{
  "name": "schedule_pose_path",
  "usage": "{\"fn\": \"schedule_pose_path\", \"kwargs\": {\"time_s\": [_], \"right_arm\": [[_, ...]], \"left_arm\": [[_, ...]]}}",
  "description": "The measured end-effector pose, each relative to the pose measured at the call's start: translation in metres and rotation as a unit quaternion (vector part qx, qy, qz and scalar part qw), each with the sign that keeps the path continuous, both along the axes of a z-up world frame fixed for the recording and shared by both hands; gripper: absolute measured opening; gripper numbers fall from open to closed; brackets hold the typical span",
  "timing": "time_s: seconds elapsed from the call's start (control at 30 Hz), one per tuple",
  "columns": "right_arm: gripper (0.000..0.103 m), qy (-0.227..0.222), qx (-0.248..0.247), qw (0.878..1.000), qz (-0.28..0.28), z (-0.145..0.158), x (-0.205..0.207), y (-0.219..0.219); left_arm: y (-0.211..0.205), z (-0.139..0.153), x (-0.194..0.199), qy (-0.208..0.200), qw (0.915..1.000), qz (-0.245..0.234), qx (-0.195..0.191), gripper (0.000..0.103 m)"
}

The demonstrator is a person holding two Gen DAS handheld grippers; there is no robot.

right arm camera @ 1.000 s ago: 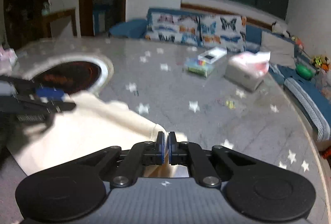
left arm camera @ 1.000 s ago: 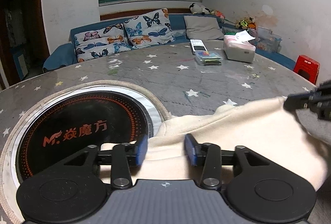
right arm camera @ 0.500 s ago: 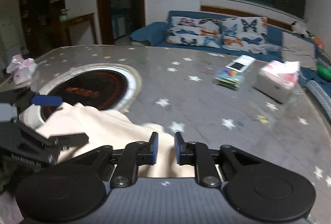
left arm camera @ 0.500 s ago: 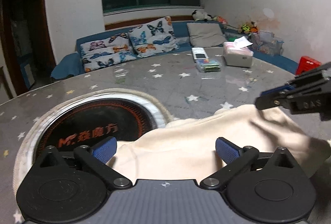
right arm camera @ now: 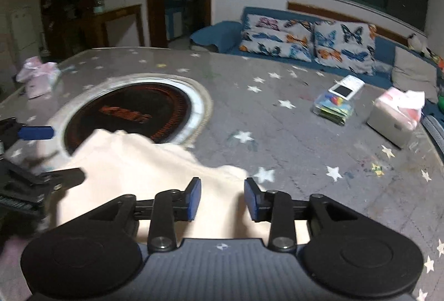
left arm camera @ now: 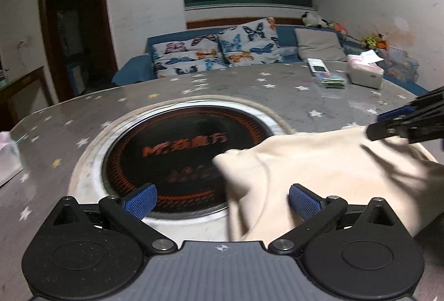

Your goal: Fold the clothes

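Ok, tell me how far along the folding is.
Partly done, it seems. The cream garment lies bunched on the star-patterned table, one edge over the round black hob, so some folding looks made but it is not neat. Nothing is in hand: the left gripper and right gripper are both open above the cloth. Left to do: regrip, make the remaining folds and flatten it.
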State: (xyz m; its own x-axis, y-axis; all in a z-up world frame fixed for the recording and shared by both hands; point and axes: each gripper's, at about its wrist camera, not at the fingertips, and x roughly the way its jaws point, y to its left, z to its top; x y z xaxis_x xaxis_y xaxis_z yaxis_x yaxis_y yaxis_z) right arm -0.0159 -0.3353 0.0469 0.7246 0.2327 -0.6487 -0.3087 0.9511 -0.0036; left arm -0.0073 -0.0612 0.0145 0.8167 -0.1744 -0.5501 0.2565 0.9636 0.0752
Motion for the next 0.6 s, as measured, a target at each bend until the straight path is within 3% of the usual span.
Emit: {"fn": "schedule_pose_path", "kwargs": {"time_s": [0.27,0.6], "right_arm": [[0.049,0.010,-0.013,0.998,0.061,-0.010,-0.035,0.024],[0.053,0.001,0.005,1.000,0.030,-0.012,-0.065,0.007]], "left_arm": [[0.020,-0.003,-0.010,0.011,0.9993,0.034,-0.008,0.103],[0.023,-0.006,-0.021,0.015,0.9988,0.046,-0.004,0.103]]}}
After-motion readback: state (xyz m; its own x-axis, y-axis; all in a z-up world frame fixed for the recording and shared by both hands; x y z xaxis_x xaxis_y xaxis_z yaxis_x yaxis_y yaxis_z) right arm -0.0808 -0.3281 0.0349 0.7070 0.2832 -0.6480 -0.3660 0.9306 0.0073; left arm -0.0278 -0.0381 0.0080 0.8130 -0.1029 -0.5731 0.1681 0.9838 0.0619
